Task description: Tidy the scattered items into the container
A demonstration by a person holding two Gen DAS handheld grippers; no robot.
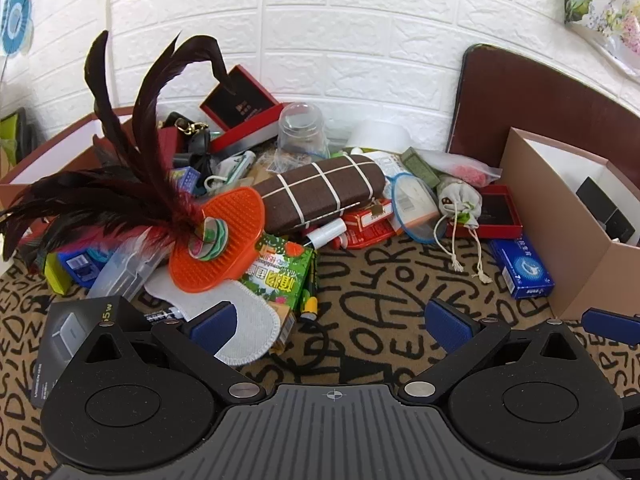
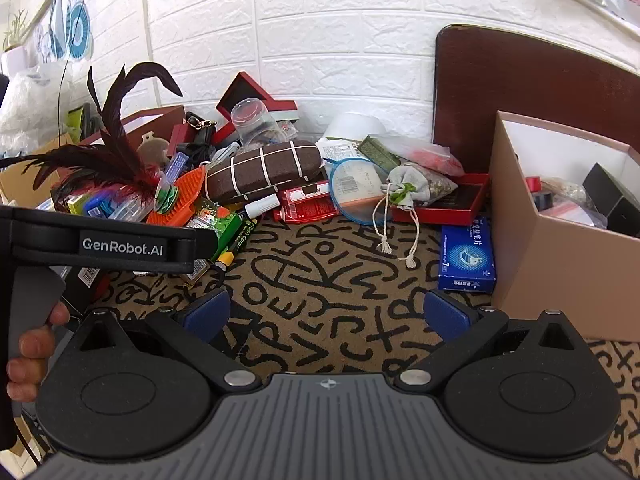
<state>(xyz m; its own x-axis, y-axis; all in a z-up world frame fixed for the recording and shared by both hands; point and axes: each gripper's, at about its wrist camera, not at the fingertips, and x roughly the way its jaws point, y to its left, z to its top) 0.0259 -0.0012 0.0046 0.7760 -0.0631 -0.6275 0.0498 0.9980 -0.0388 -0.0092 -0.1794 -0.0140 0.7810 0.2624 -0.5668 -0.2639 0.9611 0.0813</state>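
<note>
From my seat the biggest thing is the patterned mat [image 2: 320, 272] with black letters, spread under everything. At three o'clock stands the tan box [image 2: 560, 264], open-topped, a few items already inside; it is the container. Across twelve o'clock runs the heap of scattered items against the white brick wall [image 2: 320, 40]: dark feathers [image 1: 120, 184] at ten o'clock, a brown case with white stripes [image 1: 324, 192] at the centre, an orange bristled brush [image 1: 236, 240] just left of it, touching it. A blue carton [image 2: 468, 256] lies just beside the box wall at two o'clock, with a drawstring pouch [image 2: 416, 188] behind it. My left gripper [image 1: 332, 320] hangs over bare mat, jaws wide apart, nothing between them. My right gripper [image 2: 326, 312] is likewise spread and empty. A hand [image 2: 34, 344] holds the left handle at nine o'clock.
</note>
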